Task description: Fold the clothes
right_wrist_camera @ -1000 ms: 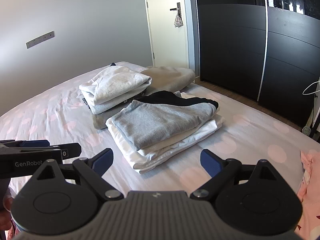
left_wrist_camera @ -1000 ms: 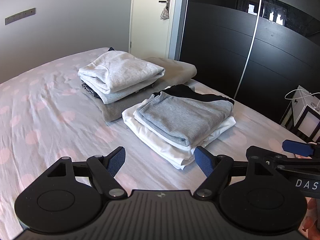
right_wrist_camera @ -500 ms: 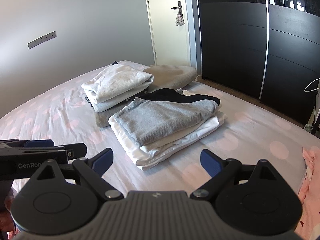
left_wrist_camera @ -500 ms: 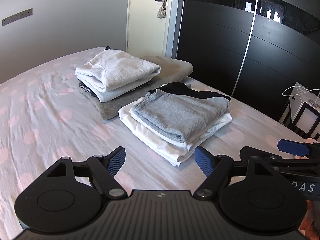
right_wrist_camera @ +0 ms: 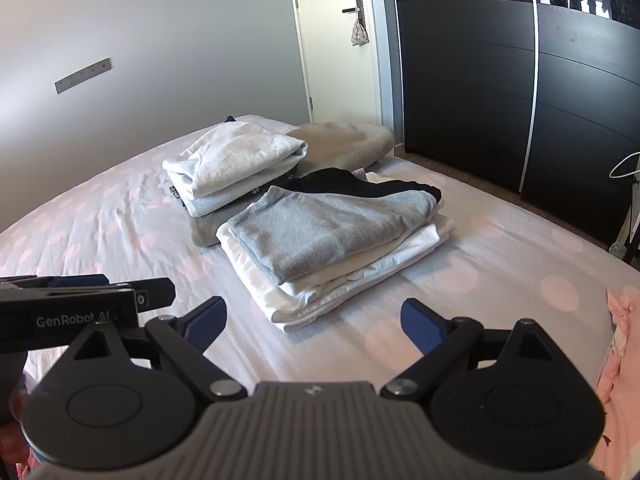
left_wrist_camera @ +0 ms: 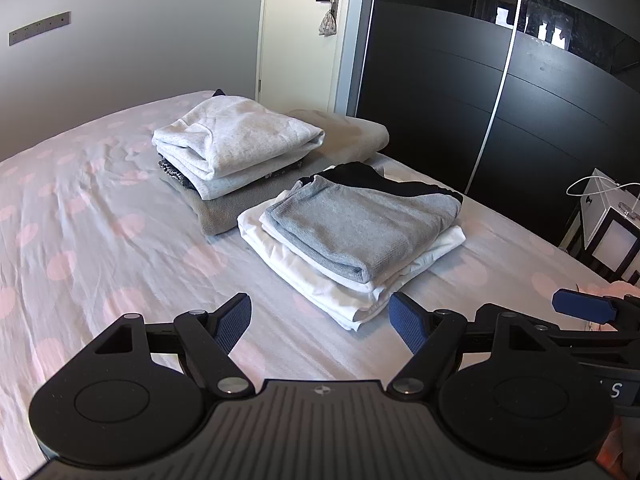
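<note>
Two stacks of folded clothes on the bed (left_wrist_camera: 80, 240), touching at their near corners. Near stack: grey sweater (left_wrist_camera: 360, 224) on top, black garment (left_wrist_camera: 384, 182) tucked behind it, white pieces (left_wrist_camera: 320, 284) beneath. Far stack: pale sweatshirt (left_wrist_camera: 236, 136) over a patterned layer, all on a beige garment (left_wrist_camera: 344, 136) spread flat. Pink cloth (right_wrist_camera: 624, 328) bunched at the right edge of the bed, apparently unfolded, so probably next in line.

Left hand-held gripper (left_wrist_camera: 320, 318) spread wide and holding nothing, hovering above the sheet just short of the near stack. Right hand-held gripper (right_wrist_camera: 314, 320) likewise spread and bare.

Soft, light, limp fabric by the look of it: likely to sag and slide unless pinched at a hem or corner, one corner per side.

No baskets, boxes or other containers near the clothes.
</note>
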`<state>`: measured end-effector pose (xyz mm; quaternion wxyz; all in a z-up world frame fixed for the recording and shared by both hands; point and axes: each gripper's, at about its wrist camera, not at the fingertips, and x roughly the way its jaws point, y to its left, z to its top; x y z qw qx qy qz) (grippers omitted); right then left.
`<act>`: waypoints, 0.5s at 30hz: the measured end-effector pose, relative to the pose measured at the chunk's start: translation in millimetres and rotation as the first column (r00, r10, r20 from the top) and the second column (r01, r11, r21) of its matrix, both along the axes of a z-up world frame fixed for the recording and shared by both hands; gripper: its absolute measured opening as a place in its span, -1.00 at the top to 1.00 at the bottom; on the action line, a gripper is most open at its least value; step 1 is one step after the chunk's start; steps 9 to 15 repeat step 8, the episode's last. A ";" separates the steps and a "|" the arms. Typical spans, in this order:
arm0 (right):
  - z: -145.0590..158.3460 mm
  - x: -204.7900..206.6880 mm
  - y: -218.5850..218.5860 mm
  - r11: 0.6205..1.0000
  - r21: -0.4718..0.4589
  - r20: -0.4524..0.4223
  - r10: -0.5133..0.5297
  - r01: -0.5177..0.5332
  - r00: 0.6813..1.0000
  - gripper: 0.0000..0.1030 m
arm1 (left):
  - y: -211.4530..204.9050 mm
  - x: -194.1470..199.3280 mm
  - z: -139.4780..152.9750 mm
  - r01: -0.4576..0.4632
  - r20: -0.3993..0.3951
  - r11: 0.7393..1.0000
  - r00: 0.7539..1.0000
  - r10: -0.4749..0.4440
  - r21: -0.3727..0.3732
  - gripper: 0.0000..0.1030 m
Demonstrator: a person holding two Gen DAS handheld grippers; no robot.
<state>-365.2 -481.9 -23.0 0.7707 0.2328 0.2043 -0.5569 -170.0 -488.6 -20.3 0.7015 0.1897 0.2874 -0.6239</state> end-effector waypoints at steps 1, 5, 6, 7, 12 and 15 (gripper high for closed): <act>-0.1 -0.1 -0.1 1.000 0.000 0.000 0.000 0.000 1.000 -0.85 | 0.0 -0.1 -0.3 0.002 -0.001 1.000 1.000 -0.002 0.000 -0.46; -0.7 0.1 0.2 1.000 -0.001 -0.003 0.000 0.000 1.000 -0.85 | 1.1 -0.1 -1.3 0.008 -0.004 1.000 1.000 -0.008 -0.001 -0.43; -0.9 0.3 0.3 1.000 -0.002 -0.005 0.001 -0.001 1.000 -0.85 | 1.5 -0.1 -1.7 0.009 -0.005 1.000 1.000 -0.009 -0.001 -0.43; -1.0 0.4 0.4 1.000 -0.002 -0.005 0.001 -0.001 1.000 -0.85 | 1.9 0.1 -2.1 0.008 -0.007 1.000 1.000 -0.008 -0.002 -0.43; -1.0 0.4 0.5 1.000 -0.001 -0.004 0.002 -0.002 1.000 -0.85 | 2.2 0.3 -2.3 0.007 -0.010 1.000 1.000 -0.007 -0.004 -0.43; -1.0 0.4 0.5 1.000 -0.001 -0.004 0.002 -0.002 1.000 -0.85 | 2.2 0.3 -2.3 0.007 -0.010 1.000 1.000 -0.007 -0.004 -0.43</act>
